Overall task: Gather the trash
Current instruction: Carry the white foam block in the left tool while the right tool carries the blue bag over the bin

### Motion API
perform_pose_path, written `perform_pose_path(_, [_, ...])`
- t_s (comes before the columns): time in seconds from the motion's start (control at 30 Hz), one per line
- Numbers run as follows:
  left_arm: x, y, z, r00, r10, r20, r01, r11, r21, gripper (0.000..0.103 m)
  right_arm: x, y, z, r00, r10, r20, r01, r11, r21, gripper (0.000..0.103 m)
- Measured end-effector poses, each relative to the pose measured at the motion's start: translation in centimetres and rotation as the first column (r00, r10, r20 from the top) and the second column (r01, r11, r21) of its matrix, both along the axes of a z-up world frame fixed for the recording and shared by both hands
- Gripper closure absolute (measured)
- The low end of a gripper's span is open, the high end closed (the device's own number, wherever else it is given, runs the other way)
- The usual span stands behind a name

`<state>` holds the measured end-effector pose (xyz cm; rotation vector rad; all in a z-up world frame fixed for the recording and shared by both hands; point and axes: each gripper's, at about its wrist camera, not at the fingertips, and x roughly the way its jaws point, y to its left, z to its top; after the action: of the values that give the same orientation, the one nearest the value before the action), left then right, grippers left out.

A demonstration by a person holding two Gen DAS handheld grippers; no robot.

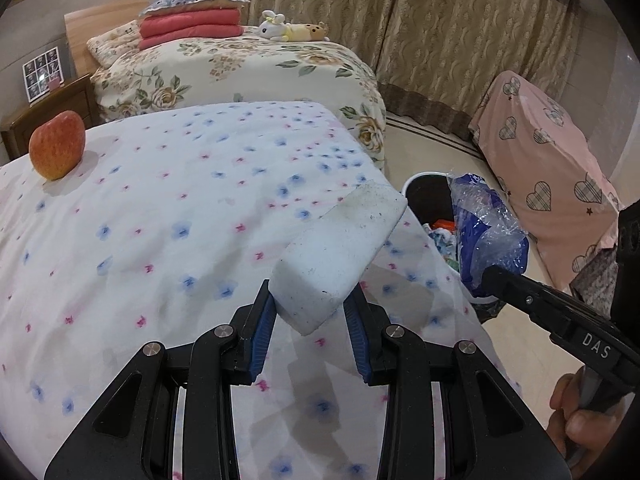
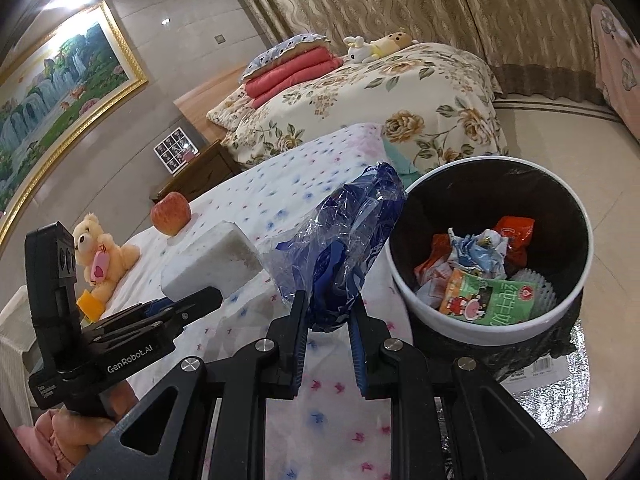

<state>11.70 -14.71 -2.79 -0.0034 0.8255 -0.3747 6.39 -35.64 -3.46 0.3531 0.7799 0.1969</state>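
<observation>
My left gripper (image 1: 310,312) is shut on a dirty white foam block (image 1: 340,252) and holds it above the flowered table cloth (image 1: 160,220); the block also shows in the right wrist view (image 2: 216,260). My right gripper (image 2: 328,320) is shut on a crumpled blue and clear plastic wrapper (image 2: 344,240), held beside the trash bin (image 2: 412,292); the wrapper also shows in the left wrist view (image 1: 488,232). The white bin with a black liner stands on the floor at the table's right edge and holds several wrappers (image 2: 480,272).
A red apple (image 1: 58,146) sits on the table at the far left. A small teddy bear (image 2: 102,256) and a yellow piece (image 2: 90,306) lie at the table's left end. A bed (image 1: 240,68) stands behind. A pink-covered piece of furniture (image 1: 552,168) stands right.
</observation>
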Motion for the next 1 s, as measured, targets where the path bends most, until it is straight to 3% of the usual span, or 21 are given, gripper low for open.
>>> perform_pose_path(1.0, [0.4,-6.7,1.5,0.992,-0.121,0.027,0.120,0.993,0.005,0.070,-1.5,-6.1,0.1,0.992,-0.126,-0.005,0.126,0.992,-0.006,0.083])
